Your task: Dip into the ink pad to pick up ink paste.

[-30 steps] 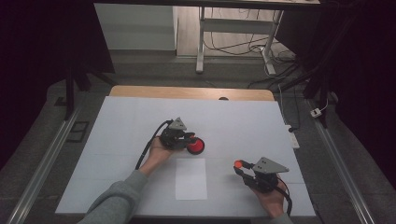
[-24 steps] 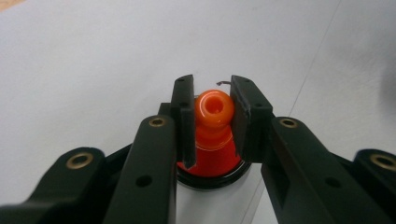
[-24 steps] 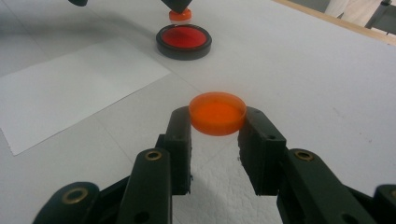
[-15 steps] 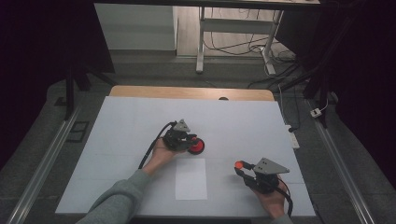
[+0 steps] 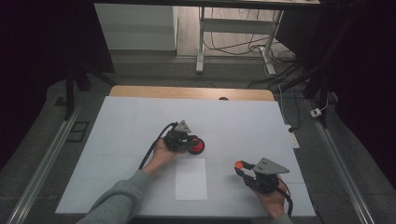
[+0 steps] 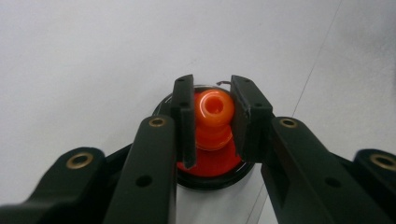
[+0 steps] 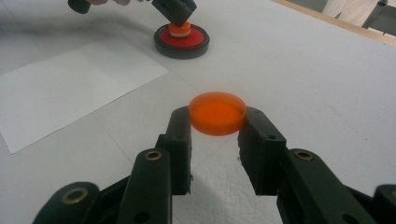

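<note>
Left gripper view: orange knob (image 6: 214,108) between jaws.

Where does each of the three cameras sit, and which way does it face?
High view: above the person's side, looking forward and down on the white table; forearms, both grippers.
Left gripper view: on the left gripper, looking along its jaws at the orange knobbed plastic piece on a red, black-rimmed round base.
Right gripper view: on the right gripper, holding an orange round plastic cap.
Shared: base, right and high views.

Knob (image 6: 213,109): glossy orange plastic. Cap (image 7: 217,112): translucent orange plastic. Table (image 5: 233,116): matt white. Sheet (image 5: 191,179): paper.
</note>
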